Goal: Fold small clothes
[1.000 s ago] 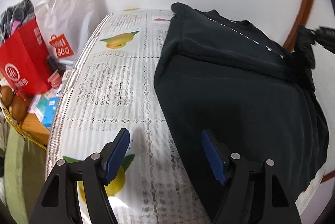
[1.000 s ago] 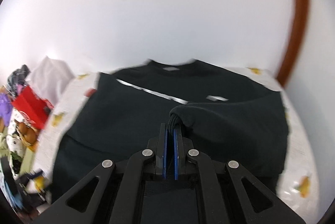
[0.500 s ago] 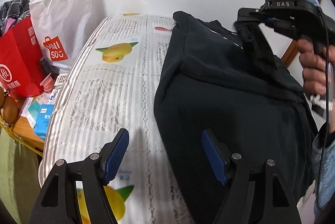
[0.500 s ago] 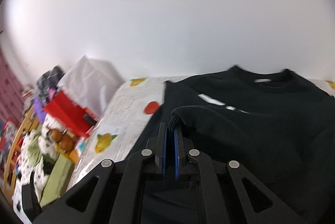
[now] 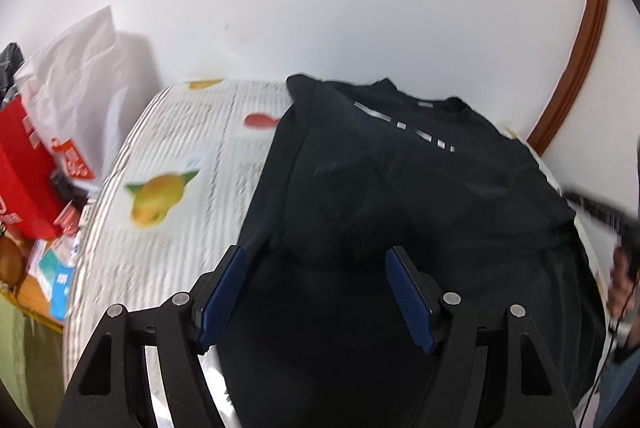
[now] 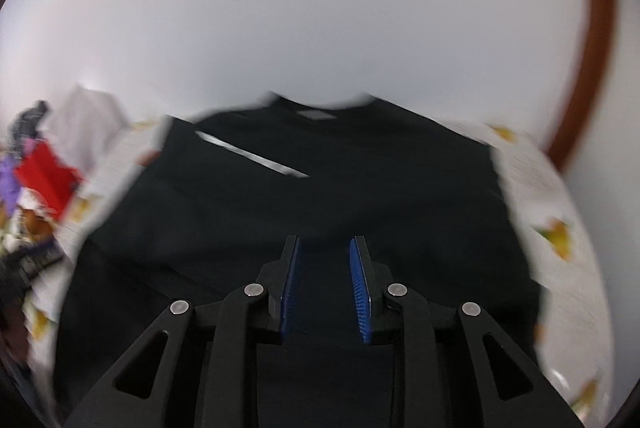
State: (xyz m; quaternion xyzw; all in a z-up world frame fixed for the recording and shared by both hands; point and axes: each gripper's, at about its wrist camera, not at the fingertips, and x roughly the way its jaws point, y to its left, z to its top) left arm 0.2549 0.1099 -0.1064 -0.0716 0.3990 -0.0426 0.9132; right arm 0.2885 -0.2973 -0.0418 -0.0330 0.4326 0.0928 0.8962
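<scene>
A black sweatshirt (image 5: pixel 400 195) is spread on the surface (image 5: pixel 180 147), collar toward the wall, with both sides seemingly folded inward over the chest. The cloth is judged soft, limp and light, likely to sag and slide when lifted, so it is best taken by a doubled edge or the hem corners. The left gripper (image 5: pixel 316 288) is held above the near left part, fingers spread wide and empty. The right gripper (image 6: pixel 326 280) is poised over the middle, fingers partly open and holding nothing. A red bag (image 5: pixel 20 171) and a white bag (image 5: pixel 76 83) are seen beyond the left edge.
</scene>
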